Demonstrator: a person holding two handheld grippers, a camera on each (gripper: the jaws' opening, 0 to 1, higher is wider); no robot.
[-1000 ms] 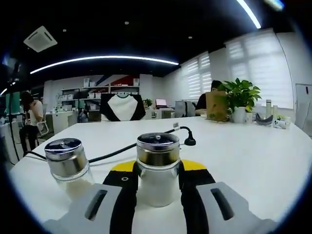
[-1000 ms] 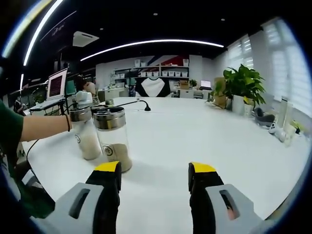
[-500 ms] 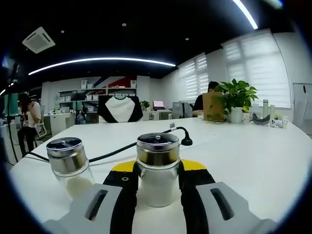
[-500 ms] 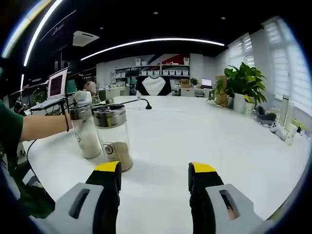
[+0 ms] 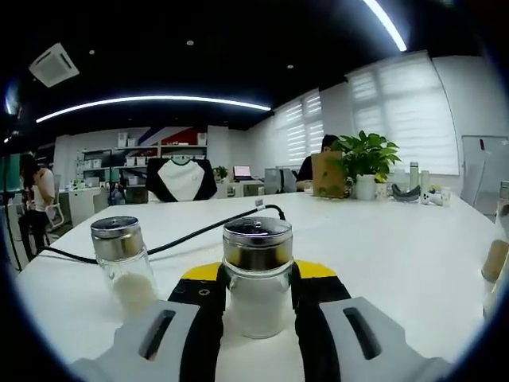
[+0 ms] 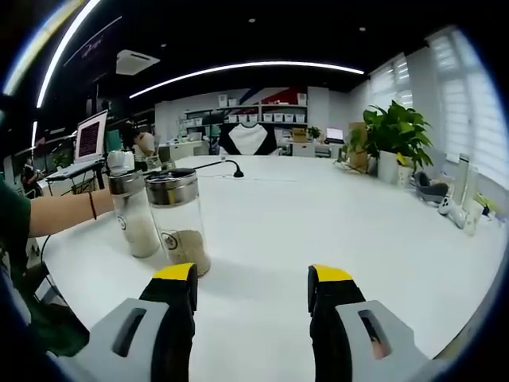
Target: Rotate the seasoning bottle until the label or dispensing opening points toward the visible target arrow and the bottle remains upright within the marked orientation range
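A seasoning bottle (image 5: 256,247) with a shiny metal cap and pale contents stands upright on the white table (image 5: 398,247). My left gripper (image 5: 257,278) is shut on it, one jaw on each side of the glass. A second capped bottle (image 5: 123,259) stands apart to its left. In the right gripper view two bottles stand together at the left: a nearer bottle (image 6: 179,223) with brownish seasoning and a bottle (image 6: 131,211) with white contents behind it, where a person's forearm (image 6: 56,213) reaches. My right gripper (image 6: 253,277) is open above bare table.
A black cable (image 5: 199,237) runs across the table behind the bottles. A potted plant (image 5: 366,159) and small items stand at the far right edge. A laptop (image 6: 89,139) is at the far left. The table (image 6: 334,215) stretches wide in front of the right gripper.
The left gripper view has swung, so the room slides left and the side bottle sits nearer the middle; the held bottle stays between the jaws. The right gripper has barely moved.
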